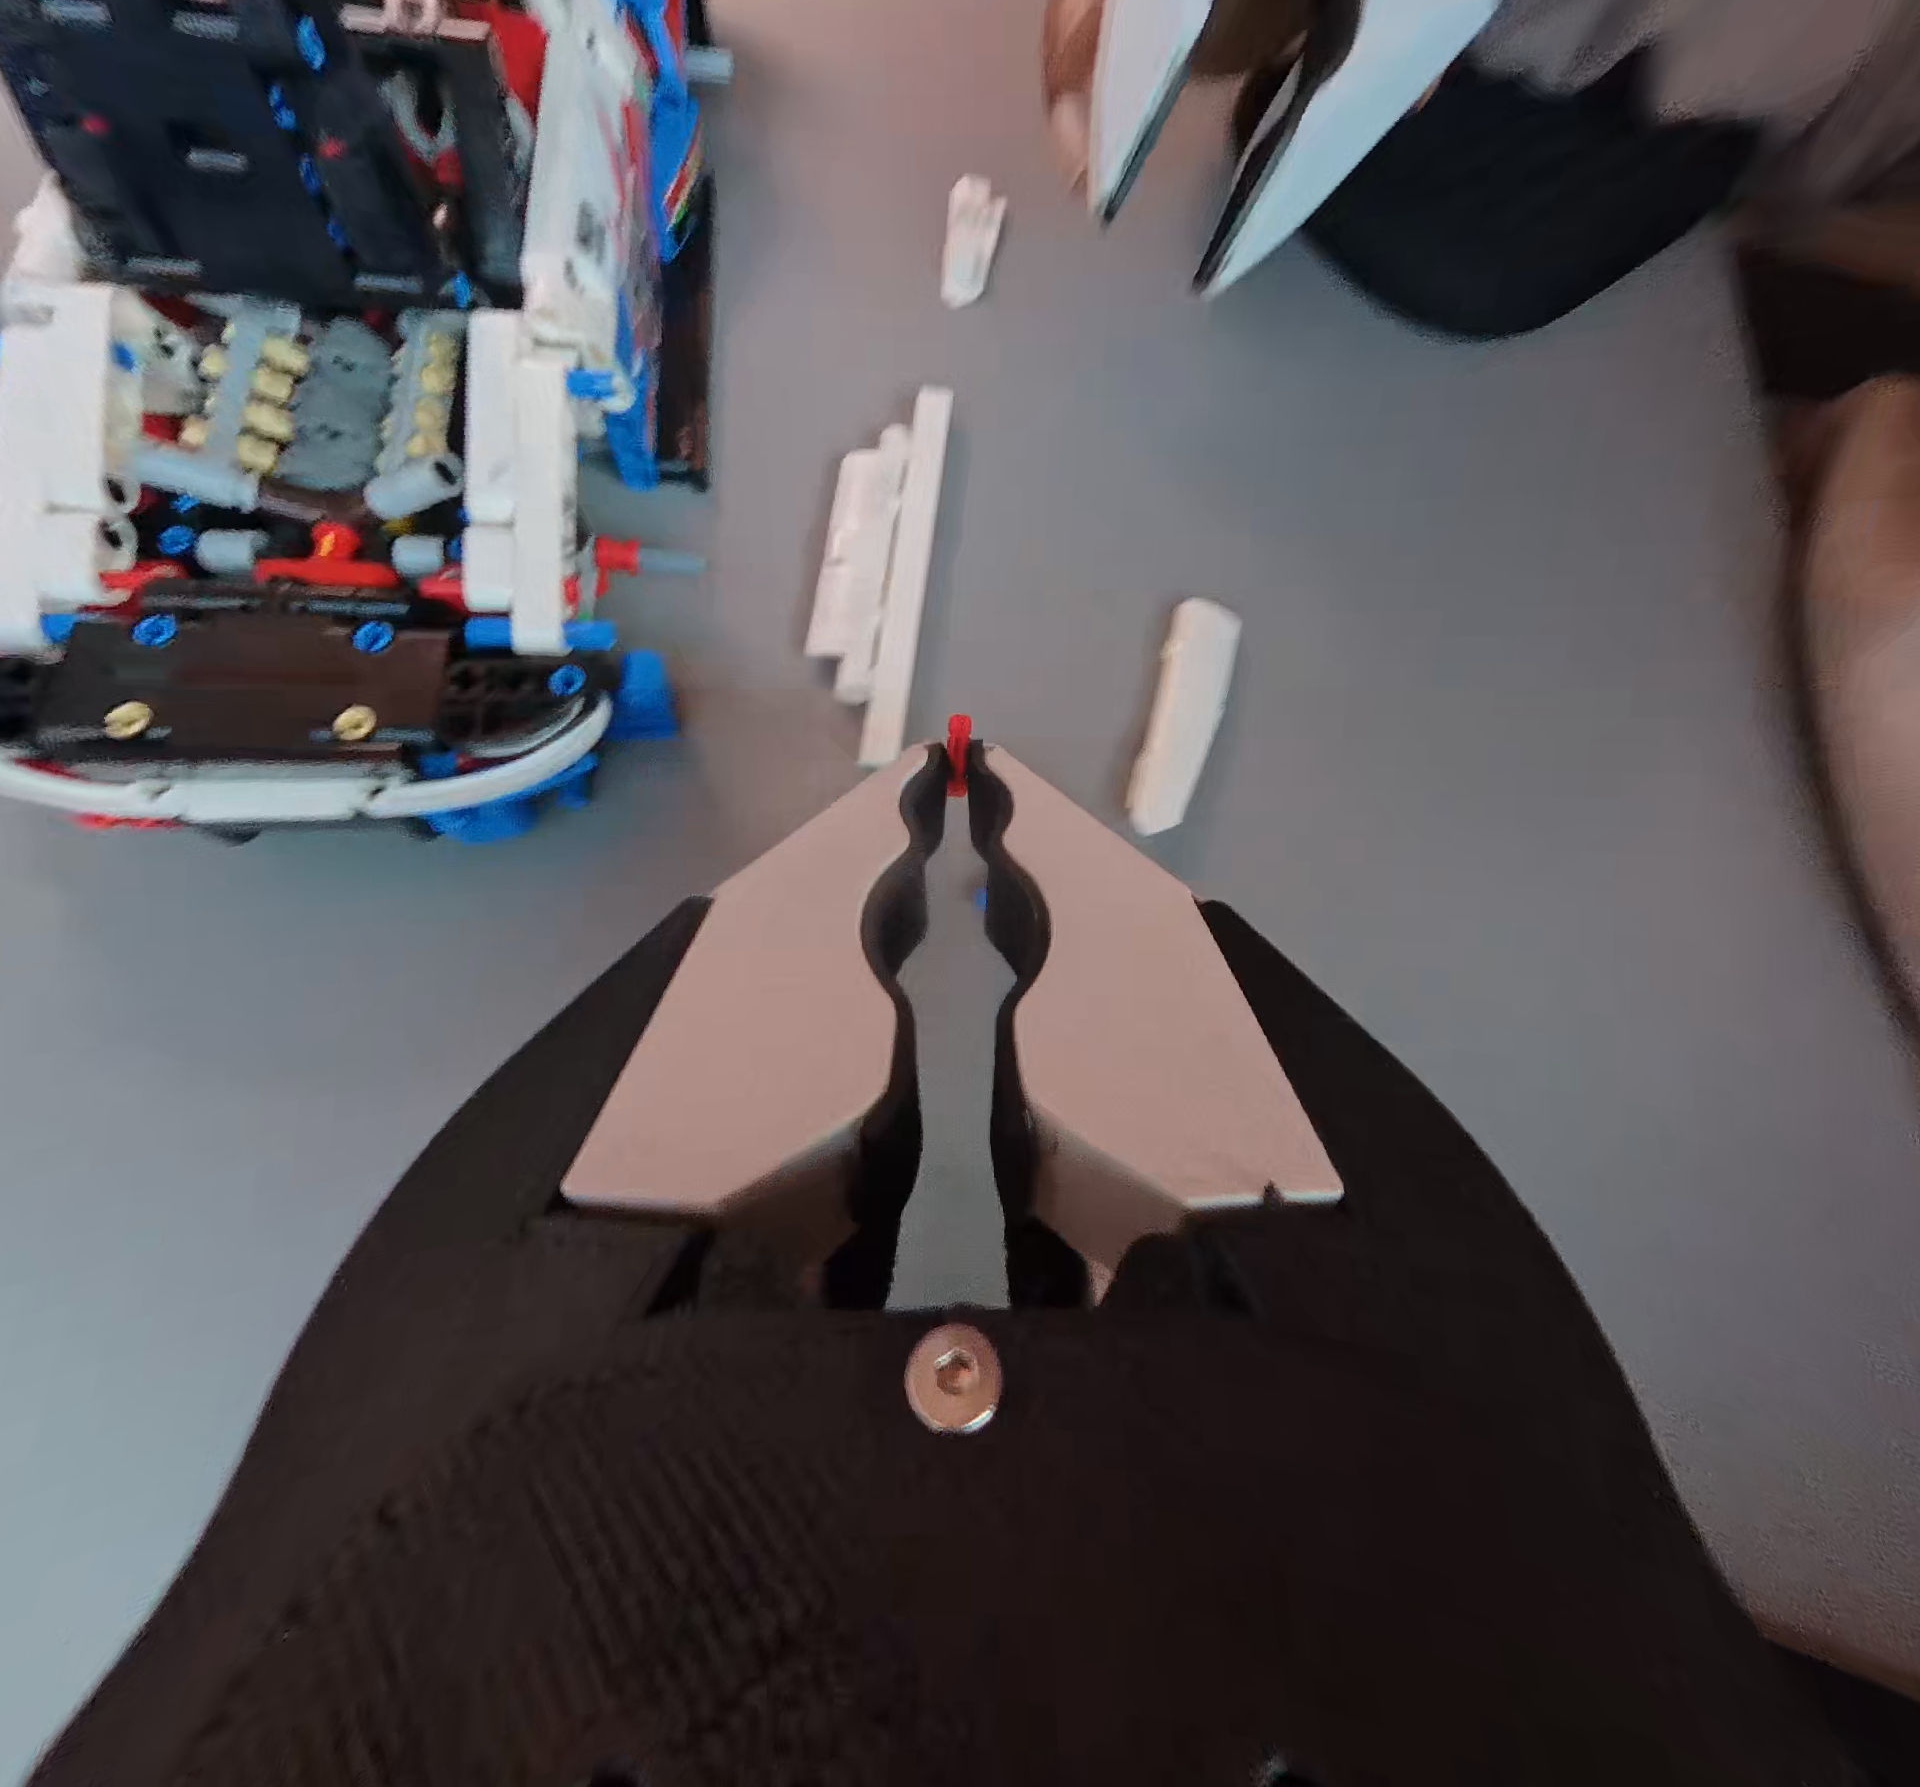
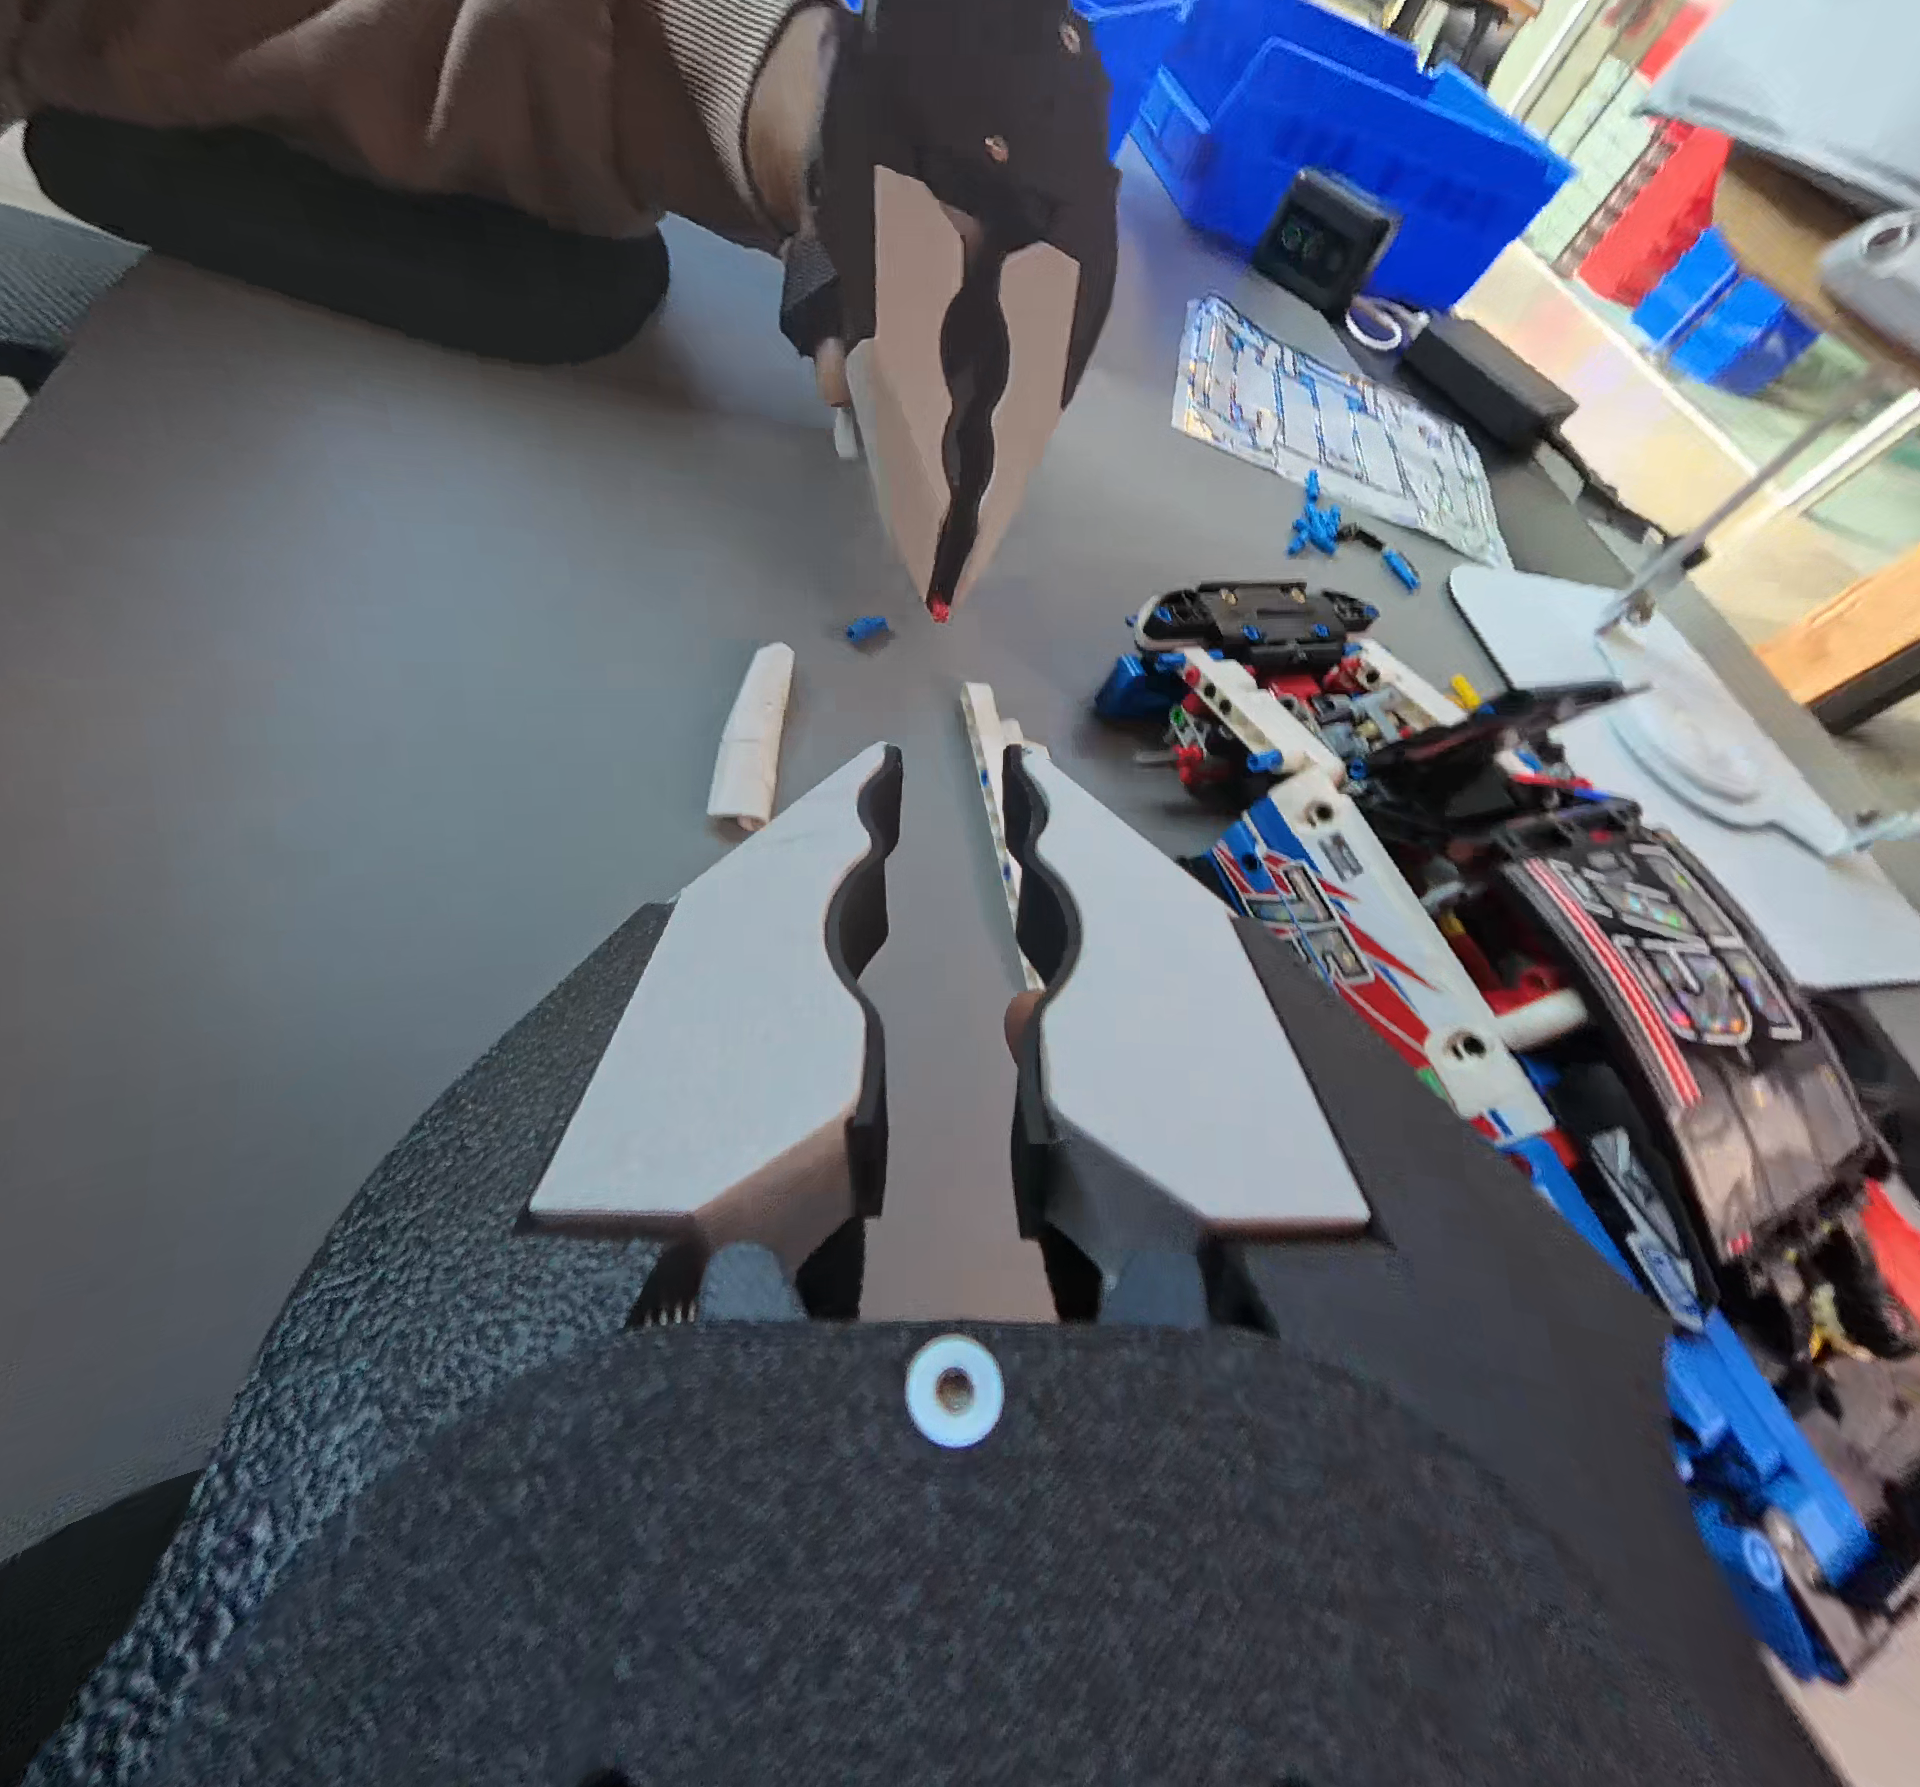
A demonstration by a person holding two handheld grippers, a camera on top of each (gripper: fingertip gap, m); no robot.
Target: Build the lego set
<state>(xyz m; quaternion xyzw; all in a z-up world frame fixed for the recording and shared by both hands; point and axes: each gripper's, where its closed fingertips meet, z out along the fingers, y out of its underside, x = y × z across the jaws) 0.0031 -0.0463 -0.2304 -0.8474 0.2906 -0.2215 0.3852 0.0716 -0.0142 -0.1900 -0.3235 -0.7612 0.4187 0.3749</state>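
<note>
While my left tongs (image 1: 958, 750) pinch a red pin (image 1: 958, 745) upright, my right tongs (image 2: 951, 766) gape empty, the white beam (image 2: 987, 781) lying lengthwise between them.

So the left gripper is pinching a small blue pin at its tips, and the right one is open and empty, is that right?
Nearly. The pin pinched in the left gripper is red, not blue; the left wrist view shows it at the tips. A loose blue pin lies on the table nearby. The right gripper is indeed open and empty.
</note>
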